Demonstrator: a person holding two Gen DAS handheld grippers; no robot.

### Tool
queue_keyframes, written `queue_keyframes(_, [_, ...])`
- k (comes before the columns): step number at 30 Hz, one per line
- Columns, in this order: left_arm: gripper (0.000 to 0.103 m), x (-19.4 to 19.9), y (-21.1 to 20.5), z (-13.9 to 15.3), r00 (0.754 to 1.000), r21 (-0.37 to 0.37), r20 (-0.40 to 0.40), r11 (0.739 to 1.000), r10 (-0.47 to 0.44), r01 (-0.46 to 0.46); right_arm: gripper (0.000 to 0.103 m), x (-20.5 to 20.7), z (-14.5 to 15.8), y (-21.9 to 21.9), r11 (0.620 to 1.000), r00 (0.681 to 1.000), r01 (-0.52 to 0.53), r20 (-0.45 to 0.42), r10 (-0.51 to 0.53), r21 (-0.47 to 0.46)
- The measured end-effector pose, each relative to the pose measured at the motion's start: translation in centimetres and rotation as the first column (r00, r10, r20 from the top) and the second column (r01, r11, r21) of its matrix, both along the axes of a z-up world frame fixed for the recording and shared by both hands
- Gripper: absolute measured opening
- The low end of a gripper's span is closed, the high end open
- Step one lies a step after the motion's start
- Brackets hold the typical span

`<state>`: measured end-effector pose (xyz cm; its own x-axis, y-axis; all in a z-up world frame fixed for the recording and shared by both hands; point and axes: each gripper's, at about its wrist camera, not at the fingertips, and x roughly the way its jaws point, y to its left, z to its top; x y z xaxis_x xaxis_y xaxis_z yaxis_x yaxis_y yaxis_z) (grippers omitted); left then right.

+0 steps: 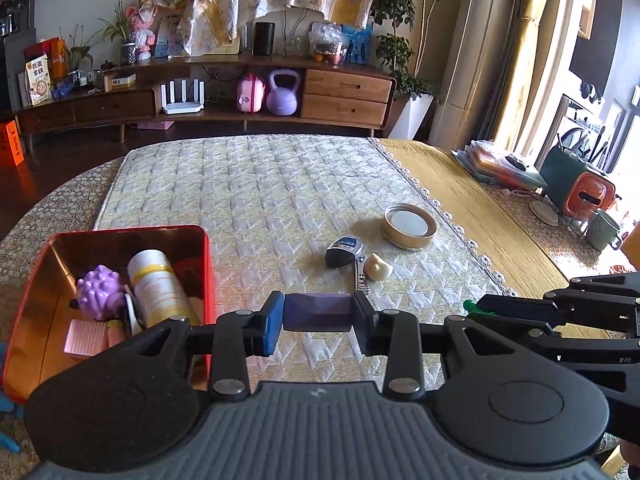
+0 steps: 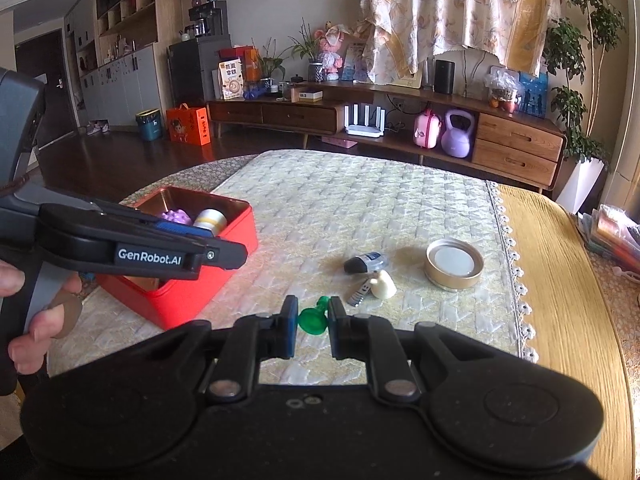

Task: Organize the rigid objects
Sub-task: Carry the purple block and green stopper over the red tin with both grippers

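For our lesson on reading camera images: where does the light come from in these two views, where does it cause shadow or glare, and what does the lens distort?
Left wrist view: daylight from the window on the right blows out there; the round tin lid casts its shadow leftward. Right wrist view: the same lid shadows left too, and the red tin's inner wall glints. Both views: the fisheye bends the mat edges and darkens the corners.

left gripper (image 1: 317, 322) clamps dark purple faceted block (image 1: 317, 312), pads pressing both ends. left of jaws: red tin (image 1: 120, 236) holding purple spiky ball (image 1: 98, 293), white-yellow bottle (image 1: 158, 288), pink ribbed piece (image 1: 86, 340). beyond jaws on quilted cloth (image 1: 260, 184): dark oval case (image 1: 342, 252), cream lump (image 1: 380, 267), gold round lid (image 1: 409, 225). right of jaws: right gripper (image 1: 476, 307) gripping small green piece (image 1: 469, 305).
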<state>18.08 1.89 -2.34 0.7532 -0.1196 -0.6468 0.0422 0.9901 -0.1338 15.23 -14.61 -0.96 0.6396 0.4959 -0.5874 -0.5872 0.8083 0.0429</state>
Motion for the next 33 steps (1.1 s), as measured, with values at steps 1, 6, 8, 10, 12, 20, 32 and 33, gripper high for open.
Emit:
queue_keyframes(1, [0.035,-0.4,0.5,0.3,1.0,-0.001,0.002,1.0,0.006,-0.006,0.015,-0.2,0.2,0.3,1.0,1.0,-0.004,0.003,0.004,0.003])
queue_keyframes(6, [0.035,-2.0,3.0,1.4,0.999,-0.002,0.014,0.999,0.038,-0.038,0.015,-1.0,1.0,2.2,1.0,1.0,-0.026,0.008,0.026,0.014])
queue_keyframes(8, [0.035,-2.5,4.0,2.0,0.999,0.006,0.023,0.999,0.049,-0.049,0.015,-1.1,1.1,3.1,0.999,0.999,-0.035,0.009,0.034,0.018])
queue_keyframes(10, [0.036,-2.9,5.3,2.9,0.998,0.02,0.036,0.998,0.06,-0.061,0.015,-1.2,1.3,4.0,0.999,0.999,-0.044,0.011,0.043,0.02])
queue_keyframes(12, [0.035,-3.2,6.7,3.9,0.996,0.036,0.051,0.997,0.07,-0.071,0.015,-1.3,1.5,5.1,0.998,0.998,-0.054,0.013,0.054,0.025])
queue_keyframes(20, [0.036,-3.8,12.3,5.0,0.991,0.081,0.044,0.989,0.123,-0.126,0.015,-1.2,1.9,9.5,0.994,0.994,-0.104,0.025,0.104,0.016])
queue_keyframes(32, [0.036,-1.6,16.5,-0.8,0.979,0.062,-0.063,0.98,0.195,-0.191,0.015,-0.6,-0.8,16.4,0.985,0.985,-0.172,-0.026,0.171,-0.021])
queue_keyframes(33, [0.036,-1.2,16.6,-1.2,0.978,0.065,-0.069,0.979,0.196,-0.192,0.015,-0.5,-1.1,16.9,0.983,0.983,-0.18,-0.031,0.179,-0.027])
